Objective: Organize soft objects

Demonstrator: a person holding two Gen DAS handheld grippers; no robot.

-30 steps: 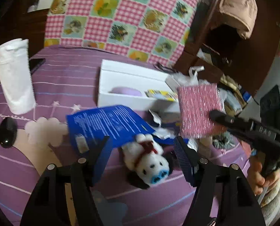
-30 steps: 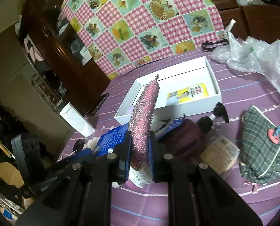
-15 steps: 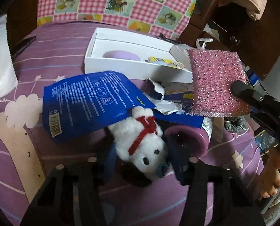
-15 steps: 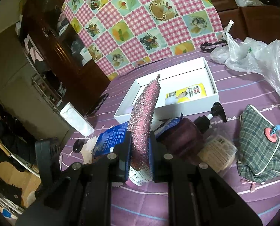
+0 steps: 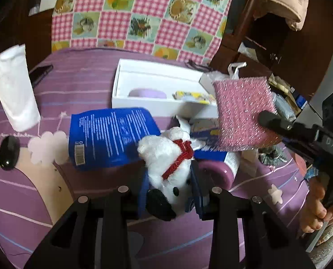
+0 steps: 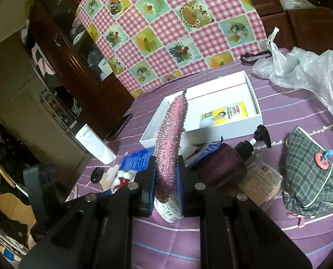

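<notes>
A white plush dog with a red scarf and black ears lies on the purple tablecloth against a blue packet. My left gripper has its jaws closing, and the blue pads press on the dog's head from both sides. My right gripper is shut on a pink glittery sponge held up on edge above the table. In the left wrist view the sponge shows its flat face. Behind it stands an open white box holding a yellow packet.
A dark purple pump bottle lies just right of my right gripper, with a plaid pouch and a crumpled plastic bag farther right. A white paper-wrapped roll, a phone and a black oval sit at the left.
My left gripper's jaws have narrowed from wide apart to pressing on the plush dog's head, and the dog now sits more upright between them. The right gripper and sponge stayed put.
</notes>
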